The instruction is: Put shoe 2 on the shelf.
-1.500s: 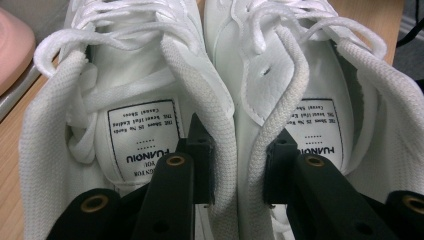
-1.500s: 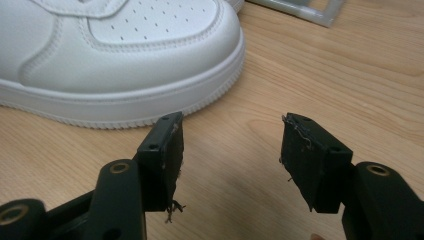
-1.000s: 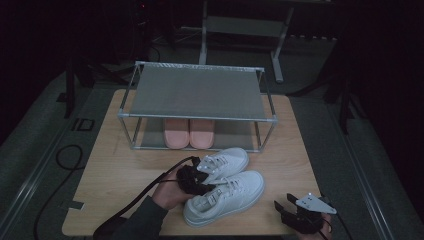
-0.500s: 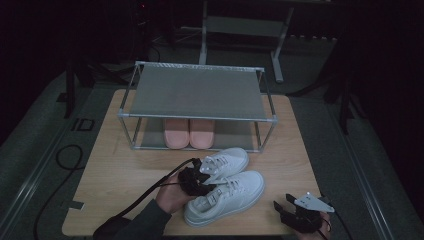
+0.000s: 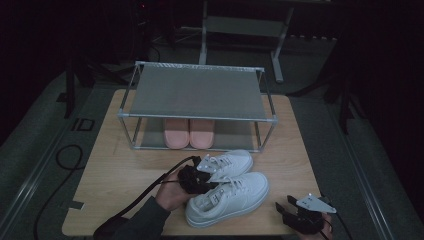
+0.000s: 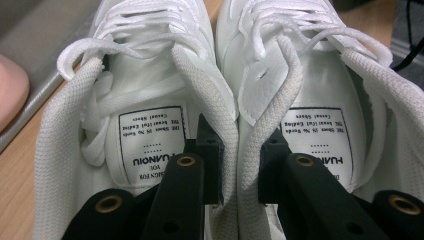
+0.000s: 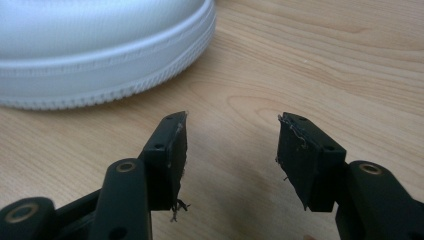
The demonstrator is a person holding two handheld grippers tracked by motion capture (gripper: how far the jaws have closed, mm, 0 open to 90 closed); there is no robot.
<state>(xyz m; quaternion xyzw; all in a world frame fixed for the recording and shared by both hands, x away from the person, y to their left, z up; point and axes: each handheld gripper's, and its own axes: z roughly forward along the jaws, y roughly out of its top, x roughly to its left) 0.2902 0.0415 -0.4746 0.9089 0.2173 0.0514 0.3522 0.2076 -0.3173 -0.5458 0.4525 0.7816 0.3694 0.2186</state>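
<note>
Two white sneakers lie side by side near the table's front, the nearer one [image 5: 235, 200] and the farther one [image 5: 230, 161], heels toward my left hand. My left gripper [image 5: 200, 181] is at their heel openings. In the left gripper view its jaws [image 6: 240, 150] have just been closing, one inside the left shoe [image 6: 145, 75] and one inside the right shoe [image 6: 320, 85]. They pinch the two inner collars together. My right gripper [image 5: 283, 210] rests open at the front right. Its jaws [image 7: 231, 135] are empty above the wood, just short of a sneaker's rubber sole [image 7: 100, 55].
A two-level metal shoe rack [image 5: 195, 92] stands at the back of the wooden table [image 5: 120, 165]. A pair of pink slippers [image 5: 189, 132] sits on its lower shelf. The left gripper's black cable [image 5: 130, 205] trails off the front edge.
The left gripper's jaws look slightly narrower at the sneakers' heels. Both hands, the shoes and the right gripper keep their places.
</note>
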